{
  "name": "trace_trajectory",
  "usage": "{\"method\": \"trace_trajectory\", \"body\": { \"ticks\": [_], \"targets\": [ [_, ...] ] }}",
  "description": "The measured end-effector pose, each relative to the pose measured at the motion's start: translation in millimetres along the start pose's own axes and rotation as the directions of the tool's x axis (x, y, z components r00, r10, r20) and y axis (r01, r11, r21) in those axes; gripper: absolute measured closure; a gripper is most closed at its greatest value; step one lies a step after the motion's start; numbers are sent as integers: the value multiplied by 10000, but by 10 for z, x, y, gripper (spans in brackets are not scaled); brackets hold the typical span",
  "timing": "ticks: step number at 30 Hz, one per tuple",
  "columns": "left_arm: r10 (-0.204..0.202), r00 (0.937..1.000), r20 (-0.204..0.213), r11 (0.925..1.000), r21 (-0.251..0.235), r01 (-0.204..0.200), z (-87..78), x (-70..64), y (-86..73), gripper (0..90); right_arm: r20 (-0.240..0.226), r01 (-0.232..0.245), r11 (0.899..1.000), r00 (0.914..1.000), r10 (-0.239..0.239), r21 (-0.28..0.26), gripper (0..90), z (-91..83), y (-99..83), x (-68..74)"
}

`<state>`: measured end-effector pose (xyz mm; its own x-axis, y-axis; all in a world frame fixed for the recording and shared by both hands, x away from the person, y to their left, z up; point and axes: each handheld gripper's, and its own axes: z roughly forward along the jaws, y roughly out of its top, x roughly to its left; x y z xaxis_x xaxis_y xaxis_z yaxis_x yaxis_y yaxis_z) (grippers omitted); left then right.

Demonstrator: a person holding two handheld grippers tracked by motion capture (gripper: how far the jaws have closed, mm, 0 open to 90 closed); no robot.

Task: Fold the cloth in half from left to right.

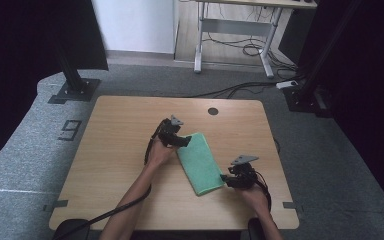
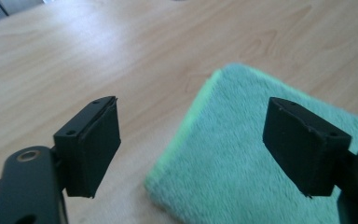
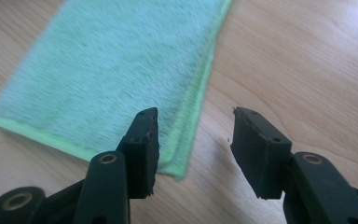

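Note:
A folded green towel lies flat near the middle of the wooden table, running from far left to near right. My left gripper hovers at its far left corner, jaws wide open over the towel's edge with nothing between them. My right gripper sits at the towel's near right corner, jaws open, its left finger over the folded edge and the right one over bare wood. Neither gripper holds the cloth.
A round cable hole sits at the table's far edge. Black stand bases rest on the grey floor at far left and far right. A desk frame with loose cables stands behind. Bare wood surrounds the towel.

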<state>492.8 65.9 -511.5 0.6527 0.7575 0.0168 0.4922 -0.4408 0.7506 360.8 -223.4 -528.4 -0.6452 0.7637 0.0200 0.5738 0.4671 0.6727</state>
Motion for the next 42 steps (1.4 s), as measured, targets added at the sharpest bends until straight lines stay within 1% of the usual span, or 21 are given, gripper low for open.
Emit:
{"method": "trace_trajectory", "body": {
  "ticks": [5, 7, 9, 11, 13, 15, 16, 17, 19, 21, 24, 26, 27, 30, 31, 32, 37, 42],
  "targets": [
    [35, 9998, 196, 9999, 109, -37, -73, -42, -131, 159, 265, 9, 9995, 9996, -17, 328, 479, 41, -37, -69],
    [50, 9995, 301, 9999, 127, -54, -113, -68, -192, 151, 243, -60, 9994, 9997, 52, 328, 474, 40, -43, -88],
    [86, 9992, 394, 9998, 187, -93, -153, -101, -259, 148, 361, 16, 9995, 9993, -28, 331, 466, 25, -34, -90],
    [133, 9988, 479, 9996, 234, -144, -184, -134, -317, 145, 384, 12, 9999, 9993, -18, 170, 456, 1, -16, -92],
    [190, 9982, 561, 9993, 315, -208, -216, -183, -384, 142, 281, -10, 10000, 9996, 10, 6, 439, -22, 10, -83],
    [177, 9975, 691, 9993, 329, -200, -232, -225, -437, 141, 35, -70, 9998, 10000, 71, -174, 424, -30, 39, -63],
    [170, 9973, 720, 9992, 345, -195, -233, -251, -463, 140, -81, -7, 9998, 10000, 6, -193, 417, -23, 53, -50],
    [206, 9972, 722, 9990, 392, -234, -232, -276, -486, 139, -142, 113, 9999, 9998, -114, -114, 407, -7, 66, -39],
    [275, 9972, 702, 9982, 509, -311, -219, -321, -525, 139, -85, 365, 9993, 9993, -364, 108, 396, 38, 76, -28],
    [351, 9974, 622, 9973, 621, -390, -200, -369, -565, 137, -71, 405, 9988, 9992, -403, 283, 386, 81, 71, -38],
    [480, 9983, 344, 9958, 769, -506, -180, -416, -609, 134, -123, 397, 9985, 9992, -393, 378, 370, 130, 36, -83],
    [316, 9991, 292, 9968, 725, -337, -178, -417, -620, 131, -312, 341, 9991, 9990, -334, 244, 368, 139, 8, -109],
    [312, 9992, 254, 9966, 757, -331, -179, -414, -623, 130, -376, 302, 9994, 9989, -294, 195, 368, 144, -6, -115],
    [259, 9994, 220, 9969, 742, -275, -179, -392, -635, 123, -402, 318, 9994, 9987, -312, 131, 369, 146, -17, -105],
    [202, 9995, 253, 9969, 750, -221, -179, -382, -639, 123, -405, 368, 9992, 9985, -362, 142, 370, 147, -15, -92],
    [61, 9996, 275, 9968, 801, -83, -180, -365, -641, 122, -421, 403, 9991, 9983, -396, 142, 369, 150, -12, -81],
    [-19, 9999, 152, 9969, 793, 7, -211, -287, -671, 117, -636, 619, 9980, 9961, -608, 151, 357, 183, 17, 45],
    [-174, 9997, 179, 9960, 880, 158, -248, -167, -707, 109, -771, 799, 9967, 9939, -789, 102, 348, 233, 62, 169]
  ]
}}
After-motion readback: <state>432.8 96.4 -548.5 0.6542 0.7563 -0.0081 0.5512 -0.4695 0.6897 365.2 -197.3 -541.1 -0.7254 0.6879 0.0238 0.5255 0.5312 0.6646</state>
